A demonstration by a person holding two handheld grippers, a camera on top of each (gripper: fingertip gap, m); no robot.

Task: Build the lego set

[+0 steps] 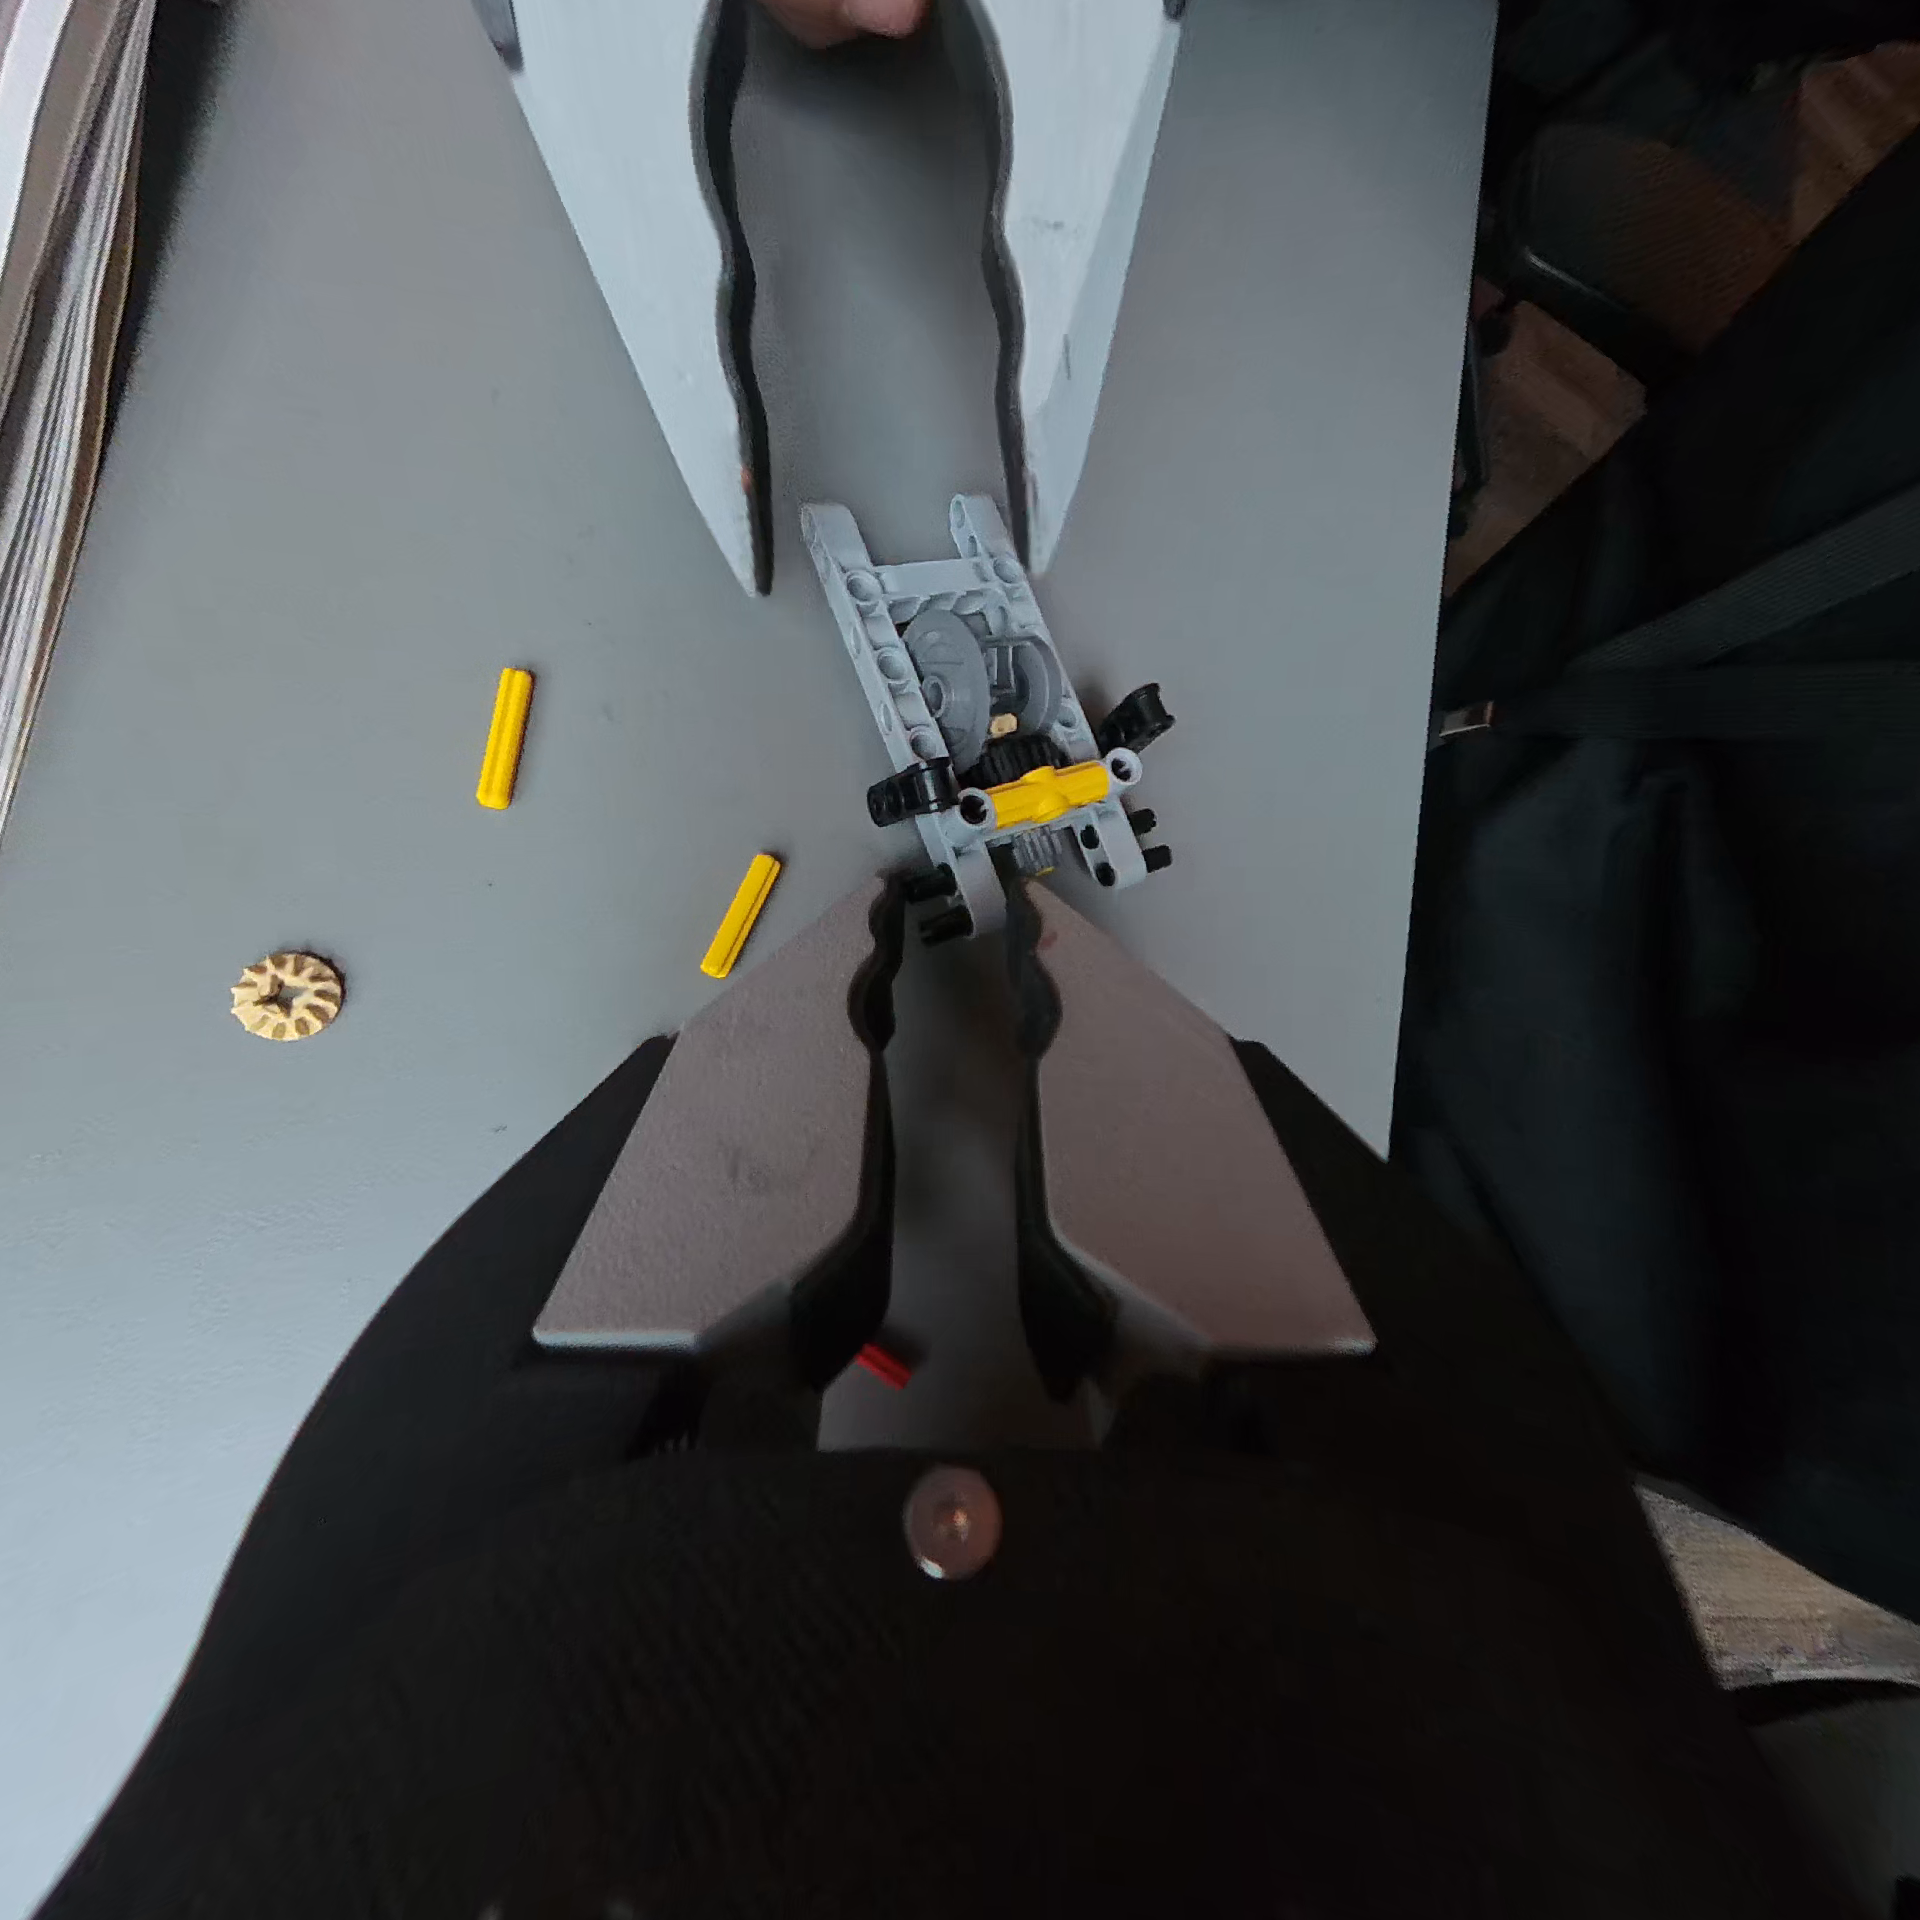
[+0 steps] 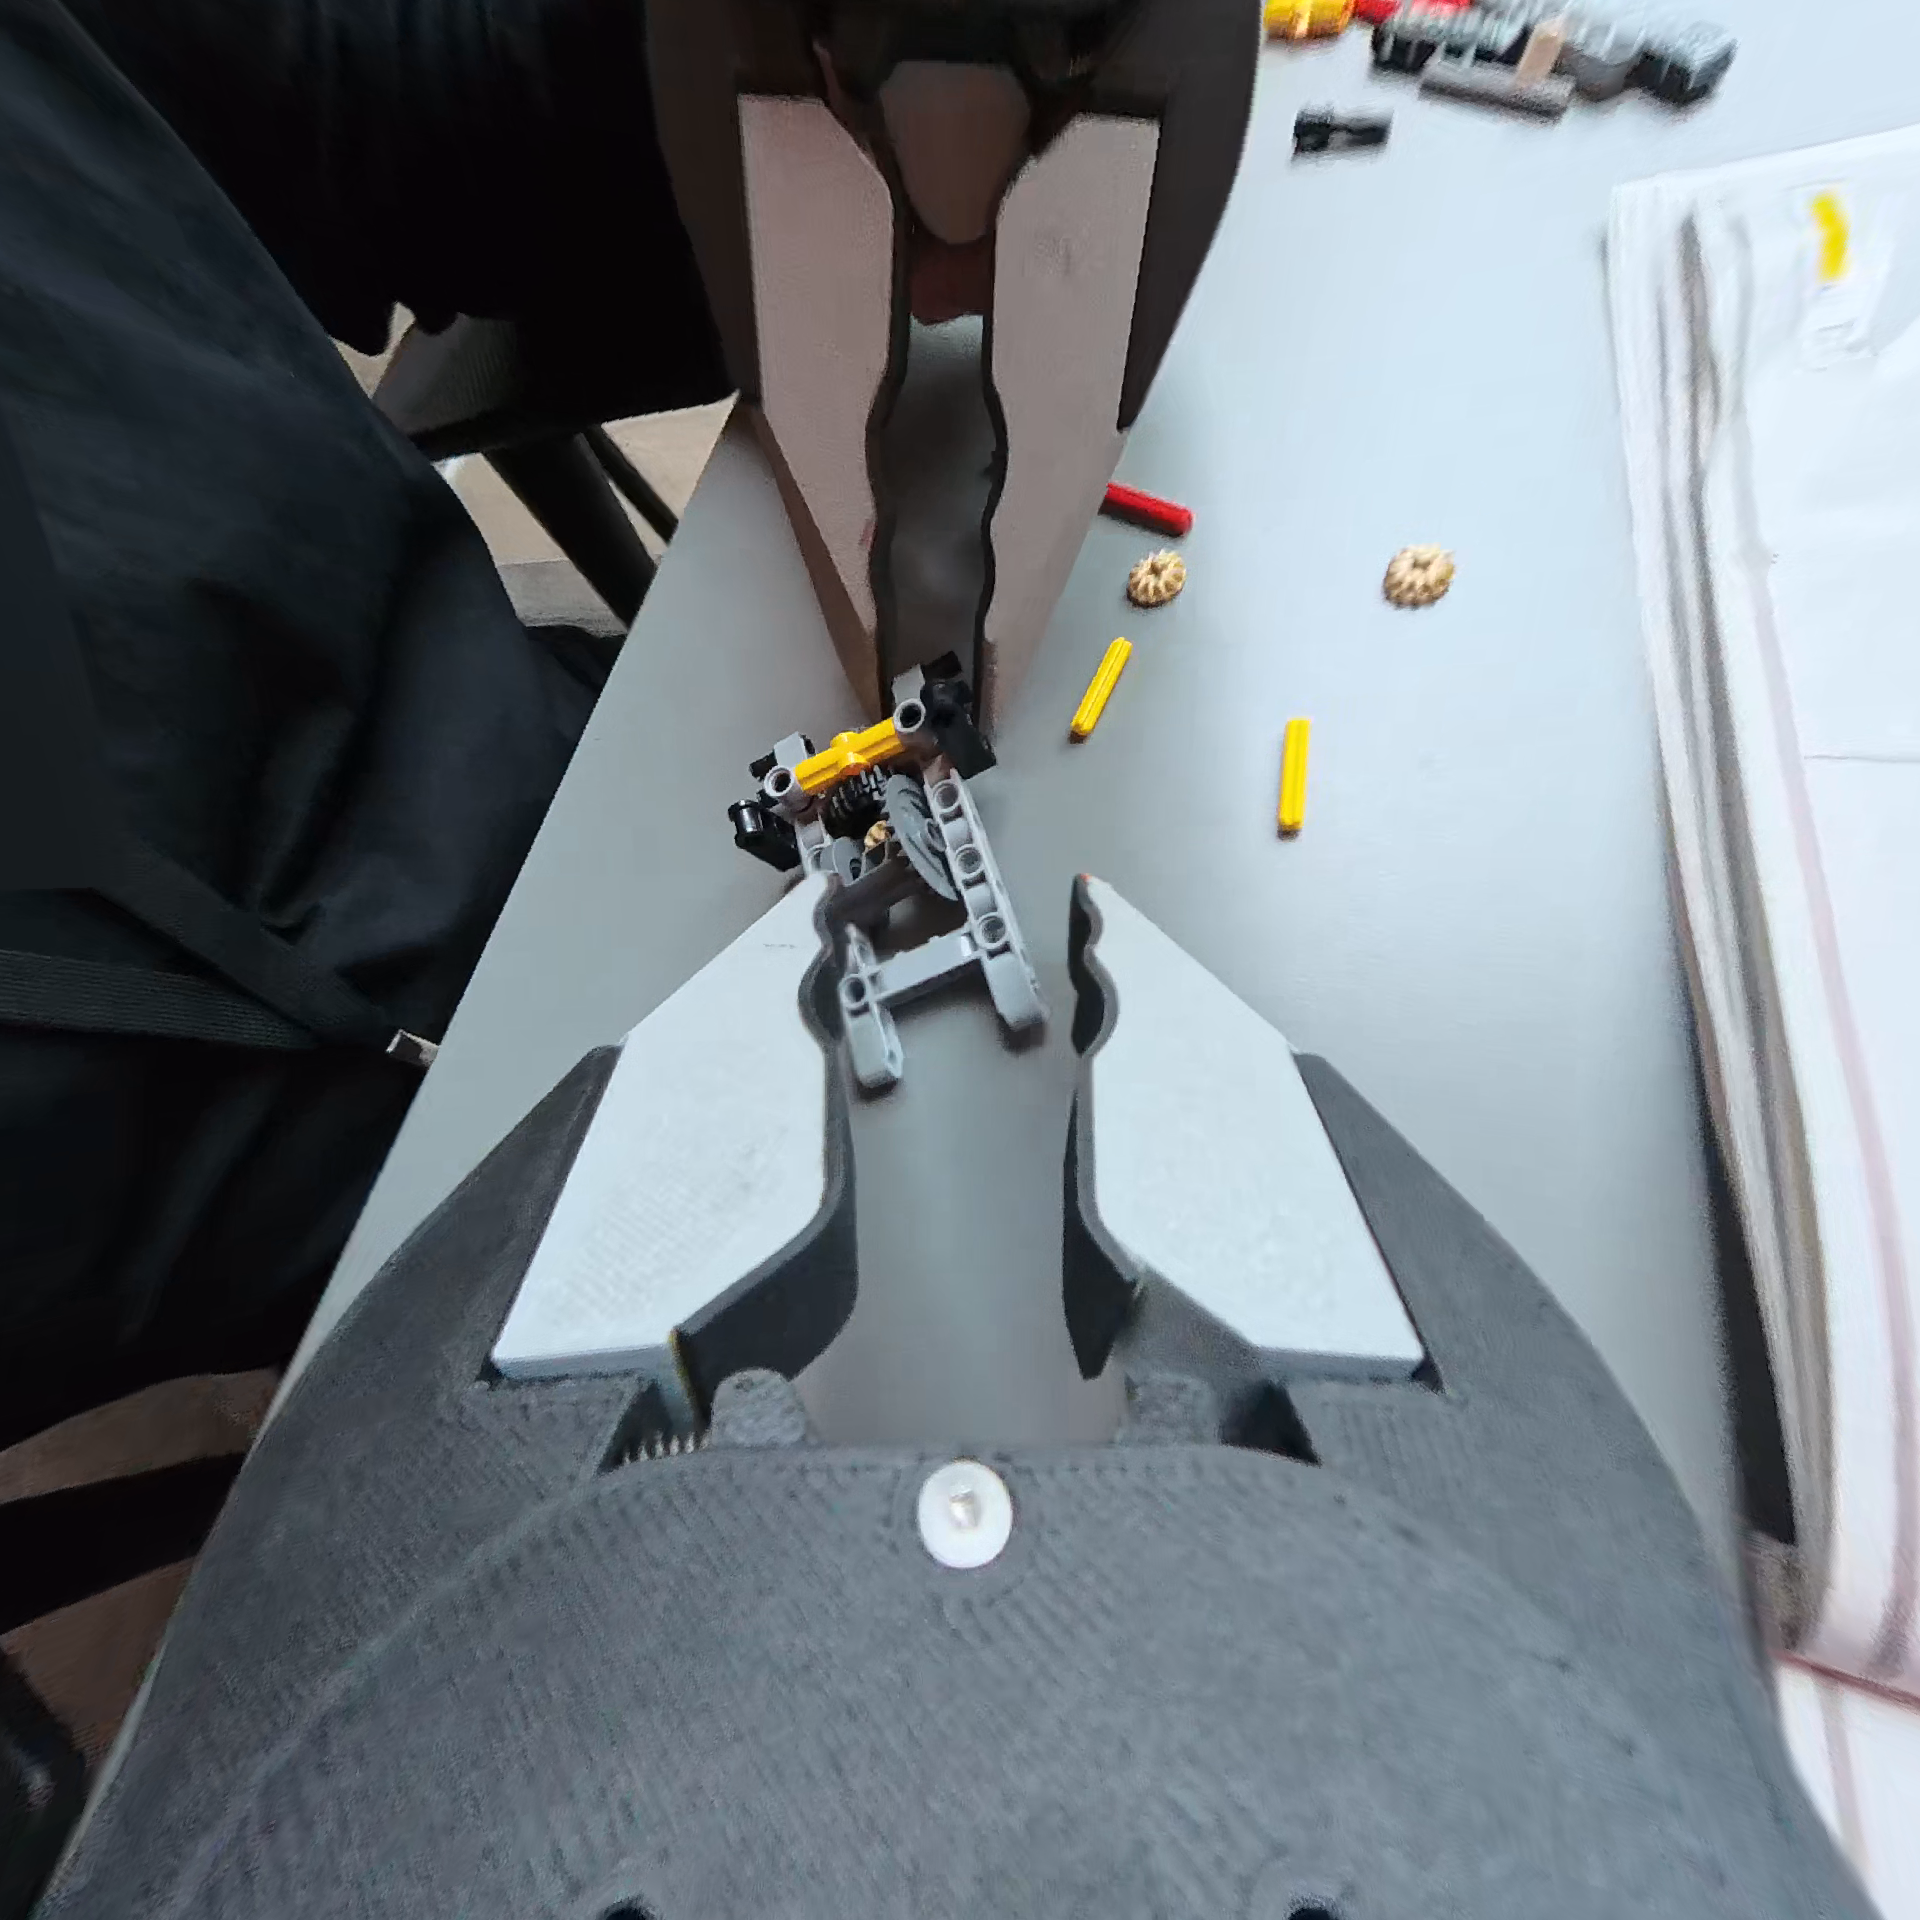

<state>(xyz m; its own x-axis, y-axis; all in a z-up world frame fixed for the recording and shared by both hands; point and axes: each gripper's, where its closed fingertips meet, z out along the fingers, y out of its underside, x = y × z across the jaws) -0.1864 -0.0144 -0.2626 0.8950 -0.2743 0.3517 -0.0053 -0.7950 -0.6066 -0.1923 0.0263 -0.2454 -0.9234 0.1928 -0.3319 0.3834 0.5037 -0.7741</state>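
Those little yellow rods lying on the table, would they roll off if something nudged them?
Probably only a little. Each yellow rod shows lengthwise grooves, so it seems ridged rather than round, which should limit rolling. They look thin, stiff and light, so a push would likely slide them across the smooth grey table. None lies close to an edge.

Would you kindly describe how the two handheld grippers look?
Both share one design: the left gripper and right gripper each have a black textured body, a silver screw, and two pale grey wedge-shaped fingers lined with wavy black pads.
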